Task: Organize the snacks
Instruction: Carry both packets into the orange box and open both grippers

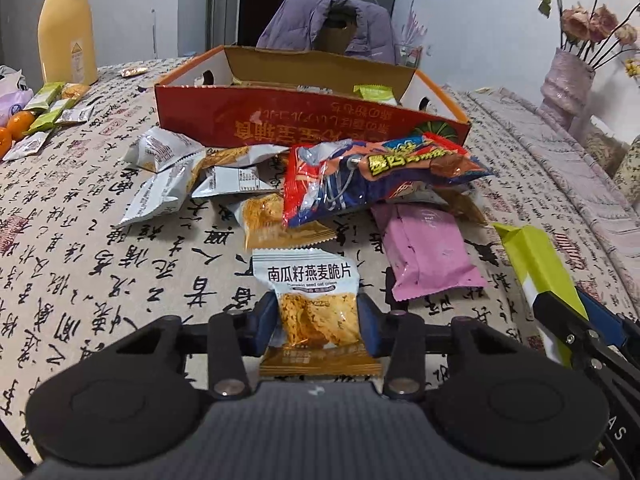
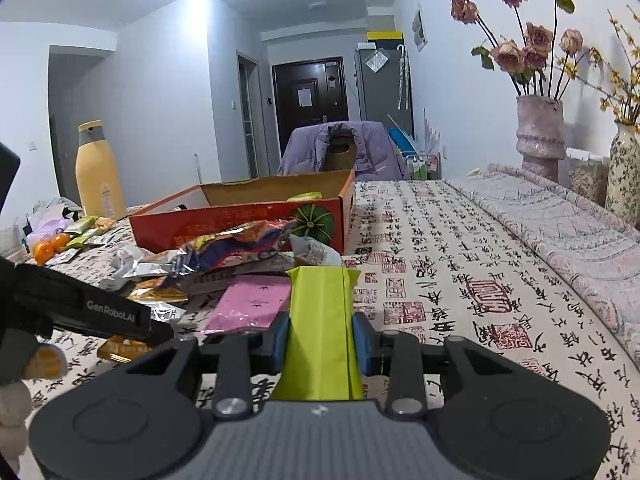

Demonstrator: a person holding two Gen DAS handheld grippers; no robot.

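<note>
My left gripper [image 1: 318,322] is shut on a white-and-orange oat crisp packet [image 1: 312,300], held just above the tablecloth. My right gripper [image 2: 320,340] is shut on a lime-green snack packet [image 2: 320,320]; that packet also shows at the right of the left wrist view [image 1: 536,264]. A red cardboard box [image 1: 304,124] stands open behind a pile of snacks, with a green packet [image 1: 374,94] inside. The pile holds a large red-blue bag [image 1: 372,176], a pink packet [image 1: 428,252] and several silver packets [image 1: 164,160]. The box [image 2: 240,228] is far left of my right gripper.
A yellow bottle [image 1: 66,28] stands at the far left with small packets [image 1: 52,114] and oranges [image 1: 18,124] beside it. Vases with flowers [image 2: 540,136] stand at the right on a folded cloth [image 2: 568,232]. A chair with a purple jacket [image 2: 340,148] is behind the table.
</note>
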